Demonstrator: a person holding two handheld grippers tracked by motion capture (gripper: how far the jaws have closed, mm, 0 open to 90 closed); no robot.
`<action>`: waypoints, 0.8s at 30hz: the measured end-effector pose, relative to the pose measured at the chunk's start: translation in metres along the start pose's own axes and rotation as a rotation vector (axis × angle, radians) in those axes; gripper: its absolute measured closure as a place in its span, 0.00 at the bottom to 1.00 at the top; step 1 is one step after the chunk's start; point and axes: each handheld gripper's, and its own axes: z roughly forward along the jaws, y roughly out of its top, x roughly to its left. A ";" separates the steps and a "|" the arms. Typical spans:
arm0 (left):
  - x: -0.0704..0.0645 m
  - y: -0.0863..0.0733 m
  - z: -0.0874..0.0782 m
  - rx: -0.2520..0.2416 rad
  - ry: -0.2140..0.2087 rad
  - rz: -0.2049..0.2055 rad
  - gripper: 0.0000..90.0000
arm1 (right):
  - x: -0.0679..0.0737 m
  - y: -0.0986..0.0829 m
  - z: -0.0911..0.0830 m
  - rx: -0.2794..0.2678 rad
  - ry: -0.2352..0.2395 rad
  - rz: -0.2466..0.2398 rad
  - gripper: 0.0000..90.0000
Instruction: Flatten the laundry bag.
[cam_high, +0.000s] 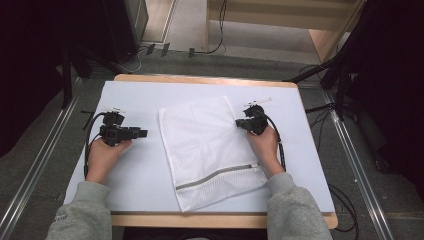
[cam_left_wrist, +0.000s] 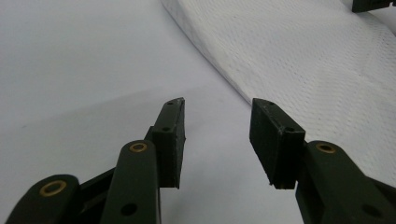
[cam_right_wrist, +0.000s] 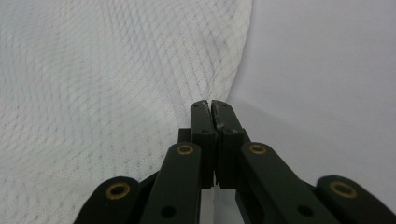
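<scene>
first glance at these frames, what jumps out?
The white mesh laundry bag lies flat mid-table on the white table cover, its grey zipper running across the near end. The right gripper has its jaws shut at the bag's right edge; whether it pinches the mesh can't be told. The left gripper sits open over bare cover, left of the bag.

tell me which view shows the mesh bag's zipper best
The high view: the grey zipper runs across the mesh bag near its close end. Both gripper views show plain mesh.
</scene>
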 end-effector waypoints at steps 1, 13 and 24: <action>-0.002 0.001 0.002 -0.001 -0.002 0.006 0.62 | -0.002 -0.001 -0.001 -0.003 -0.008 0.000 1.00; -0.024 0.015 0.024 0.026 -0.040 0.066 0.60 | -0.017 -0.015 -0.016 -0.016 -0.048 0.038 1.00; -0.045 0.022 0.047 0.070 -0.061 0.108 0.59 | -0.020 -0.022 -0.026 -0.039 -0.042 0.063 0.87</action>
